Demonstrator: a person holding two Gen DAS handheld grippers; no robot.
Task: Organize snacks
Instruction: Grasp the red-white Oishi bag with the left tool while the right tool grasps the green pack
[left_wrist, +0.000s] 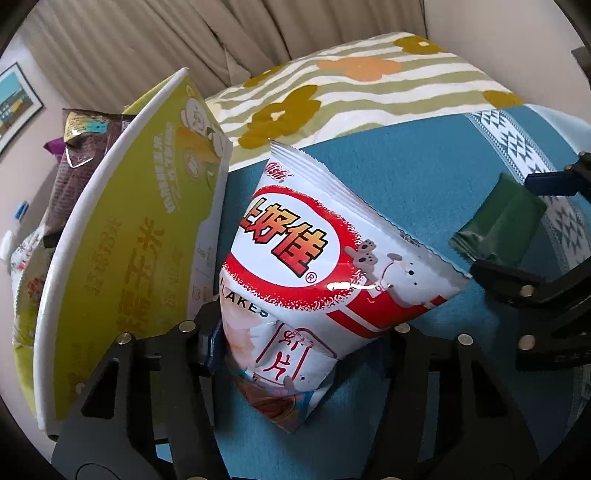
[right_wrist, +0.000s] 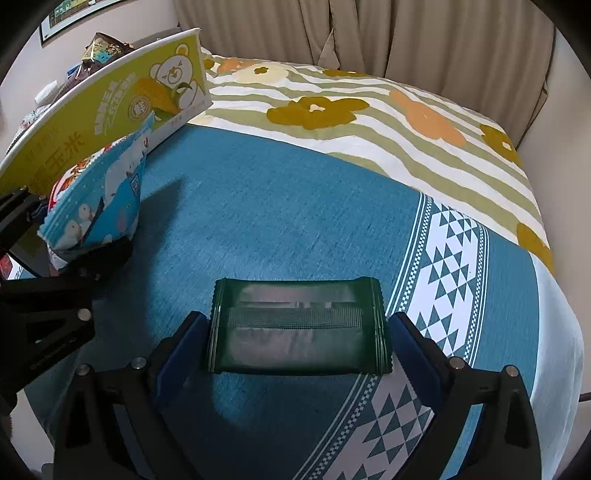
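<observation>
My left gripper (left_wrist: 303, 332) is shut on a white and red Oishi snack bag (left_wrist: 317, 258) and holds it just right of a yellow-green cardboard box (left_wrist: 129, 240). The bag also shows in the right wrist view (right_wrist: 99, 195), beside the box (right_wrist: 110, 107). My right gripper (right_wrist: 295, 328) is shut on a dark green snack packet (right_wrist: 295, 325), held over the blue cloth. In the left wrist view the packet (left_wrist: 498, 225) and right gripper (left_wrist: 517, 229) are at the right.
The box holds a brown snack bag (left_wrist: 77, 147) and other packets. A blue cloth with white triangle pattern (right_wrist: 295, 206) covers the table. A striped flowered cloth (right_wrist: 369, 107) lies behind it. Curtains (right_wrist: 369, 33) hang at the back.
</observation>
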